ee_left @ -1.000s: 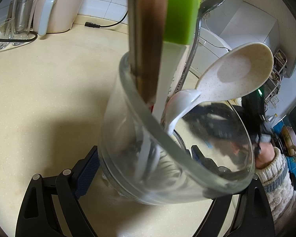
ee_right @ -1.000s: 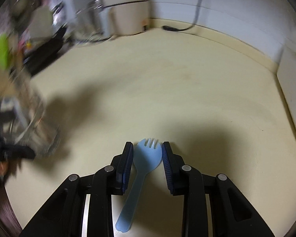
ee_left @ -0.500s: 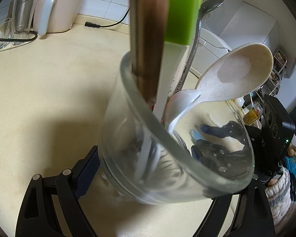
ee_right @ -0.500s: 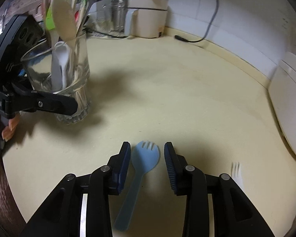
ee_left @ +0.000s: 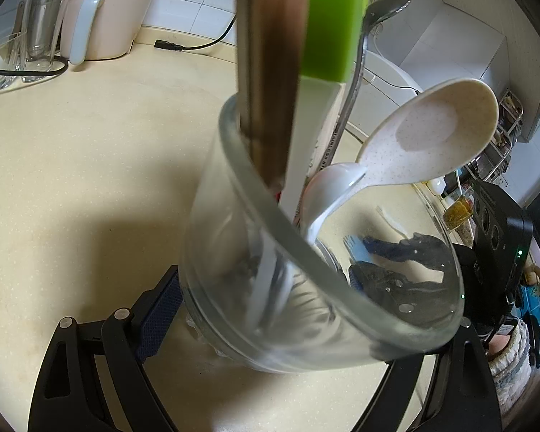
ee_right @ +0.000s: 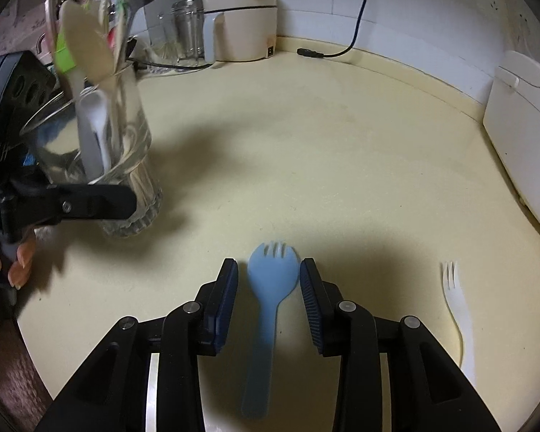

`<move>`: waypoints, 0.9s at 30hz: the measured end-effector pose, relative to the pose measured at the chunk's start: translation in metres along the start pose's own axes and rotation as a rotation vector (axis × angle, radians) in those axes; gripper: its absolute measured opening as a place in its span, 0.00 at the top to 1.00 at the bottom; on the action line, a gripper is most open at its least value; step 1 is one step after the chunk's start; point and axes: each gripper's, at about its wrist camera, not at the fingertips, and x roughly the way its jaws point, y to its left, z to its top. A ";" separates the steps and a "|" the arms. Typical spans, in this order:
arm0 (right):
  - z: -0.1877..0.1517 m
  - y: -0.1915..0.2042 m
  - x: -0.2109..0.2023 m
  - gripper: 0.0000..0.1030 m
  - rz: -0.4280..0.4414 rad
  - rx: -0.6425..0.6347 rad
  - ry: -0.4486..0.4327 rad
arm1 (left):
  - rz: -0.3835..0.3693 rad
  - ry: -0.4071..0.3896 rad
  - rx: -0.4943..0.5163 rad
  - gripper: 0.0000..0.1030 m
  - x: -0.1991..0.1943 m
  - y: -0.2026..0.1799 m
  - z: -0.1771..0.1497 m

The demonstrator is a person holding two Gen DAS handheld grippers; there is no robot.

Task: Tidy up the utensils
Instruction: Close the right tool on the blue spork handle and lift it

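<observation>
While we straddle it: our right gripper spread, pads clear of the blue spork.
Spork axis: along our fingers, tines away, near counter front edge.
Left gripper: clamped on the glass utensil holder, far left.

The spork is light blue and the fork is white. The counter is pale cream-yellow. In the clear glass cup stand a speckled beige spoon, a white spoon and a bright green spatula. The fingers are black with dark blue pads.
</observation>
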 end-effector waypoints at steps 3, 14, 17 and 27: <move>0.002 0.004 0.002 0.65 -0.019 0.007 0.000 | 0.000 0.000 0.000 0.12 0.000 0.000 0.000; 0.010 0.003 0.011 0.65 -0.029 0.025 0.003 | 0.000 0.000 0.000 0.12 0.000 0.000 0.000; 0.007 0.003 0.010 0.65 -0.030 0.025 0.003 | 0.000 0.000 0.000 0.12 0.000 0.000 0.000; 0.005 0.001 0.008 0.71 -0.027 0.028 0.000 | 0.001 0.000 0.000 0.12 0.000 0.000 0.000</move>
